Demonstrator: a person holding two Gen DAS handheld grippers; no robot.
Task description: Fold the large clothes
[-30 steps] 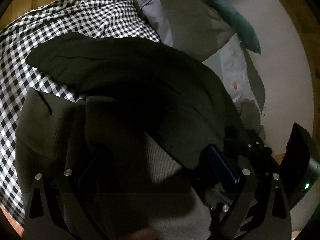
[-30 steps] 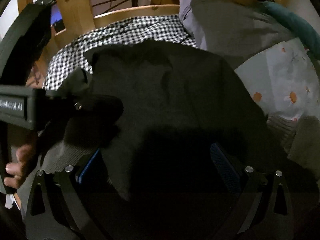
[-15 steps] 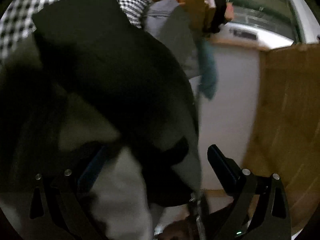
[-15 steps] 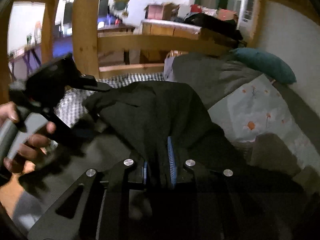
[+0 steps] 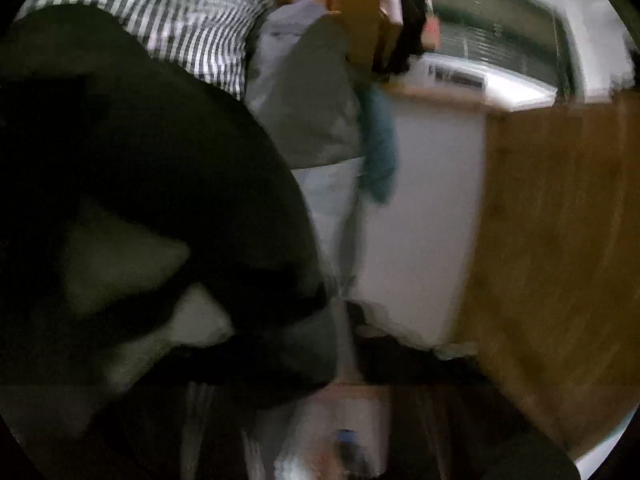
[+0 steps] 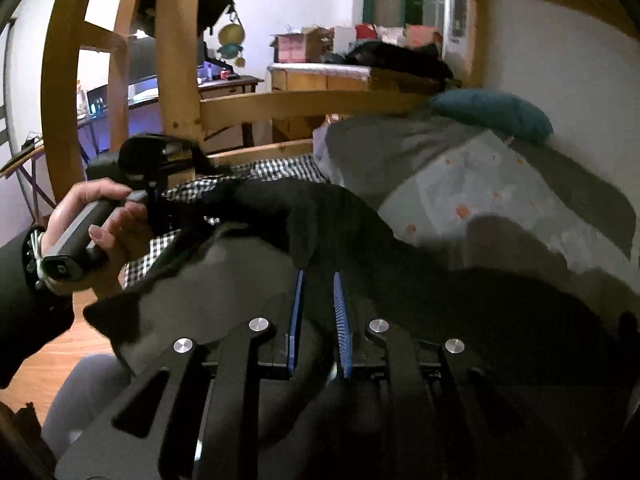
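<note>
Bedding of black-and-white checked cotton (image 6: 276,170) inside a wooden frame (image 6: 304,102) carries the large dark knit garment (image 6: 328,216), lifted mid-fold at 12 o'clock. Right gripper (image 6: 318,312) nearly closed, pinching its hem. Left gripper (image 6: 160,160): jaws hidden (view blurred). Next, judged: carry edge across.

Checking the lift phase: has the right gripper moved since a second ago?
Yes. The right gripper, shut on the dark garment, has risen and tilted up: the wooden bed rail sits lower in its view.
</note>
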